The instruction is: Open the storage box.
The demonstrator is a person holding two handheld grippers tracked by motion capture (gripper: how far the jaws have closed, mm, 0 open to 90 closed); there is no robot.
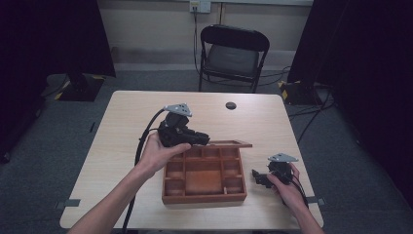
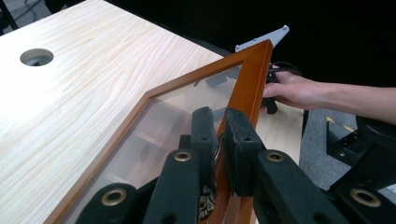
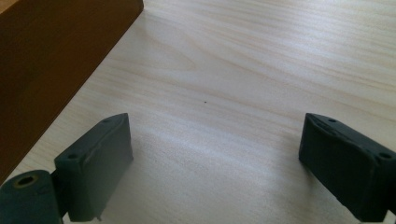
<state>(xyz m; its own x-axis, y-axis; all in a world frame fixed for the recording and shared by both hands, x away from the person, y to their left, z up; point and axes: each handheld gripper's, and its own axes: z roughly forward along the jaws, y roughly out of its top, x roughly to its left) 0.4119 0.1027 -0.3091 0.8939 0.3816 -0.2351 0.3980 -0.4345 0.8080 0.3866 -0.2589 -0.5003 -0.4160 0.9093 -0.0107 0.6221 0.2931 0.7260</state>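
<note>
Left tongs [image 2: 217, 135]: clamped on wooden frame of glass-paned lid [image 2: 187, 98], lid raised part-way on hinge above compartmented wooden box [image 1: 204, 174]. Right tongs [image 3: 212, 163]: spread wide, holding nothing, low over tabletop [image 3: 243, 65] just beside box's right wall. Box near tabletop's front edge, compartments apparently empty. Step judged: swinging lid. Next move likely needs steady arc about hinge; right tongs could brace box.

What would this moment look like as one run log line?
left claw: shut on lid frame | lid: raised | box: compartments exposed | right claw: open, beside box on table
</note>
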